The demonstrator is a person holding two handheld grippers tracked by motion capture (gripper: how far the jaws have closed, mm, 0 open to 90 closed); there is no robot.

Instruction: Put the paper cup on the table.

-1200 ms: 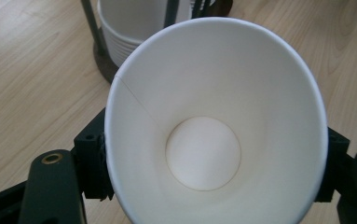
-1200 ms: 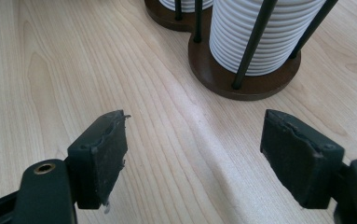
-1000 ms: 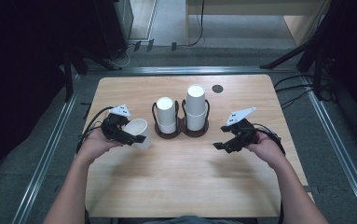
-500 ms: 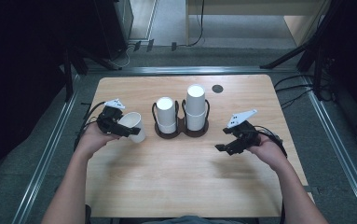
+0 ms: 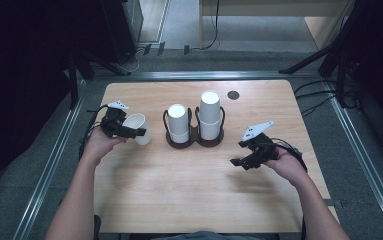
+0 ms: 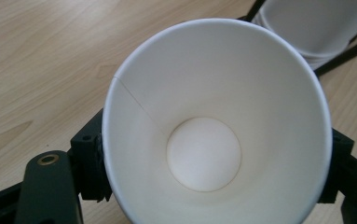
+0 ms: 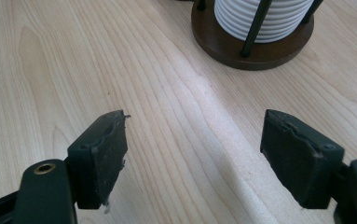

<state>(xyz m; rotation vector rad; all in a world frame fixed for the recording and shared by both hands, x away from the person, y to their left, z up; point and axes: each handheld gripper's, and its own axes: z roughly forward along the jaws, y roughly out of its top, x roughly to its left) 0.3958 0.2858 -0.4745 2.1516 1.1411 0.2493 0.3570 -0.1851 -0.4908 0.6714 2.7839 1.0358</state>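
A white paper cup (image 5: 140,128) lies tilted in my left gripper (image 5: 136,133), its mouth turned toward the hand, at the table's left side beside the cup holders. In the left gripper view the cup (image 6: 213,121) opens toward the camera, and my left gripper (image 6: 213,173) is shut on it with a black jaw pressing each side. My right gripper (image 5: 241,155) hovers low over the wood at the right, open and holding nothing. In the right gripper view my right gripper (image 7: 195,156) has only bare table between its pads.
Two stacks of white cups stand upside down in dark wire holders mid-table: a shorter left stack (image 5: 177,122) and a taller right stack (image 5: 210,114), whose brown base (image 7: 223,46) lies ahead of the right jaws. A small black disc (image 5: 233,94) lies behind them.
My left hand has carried the cup a little to the left and farther from the person. The right hand has stayed where it was.
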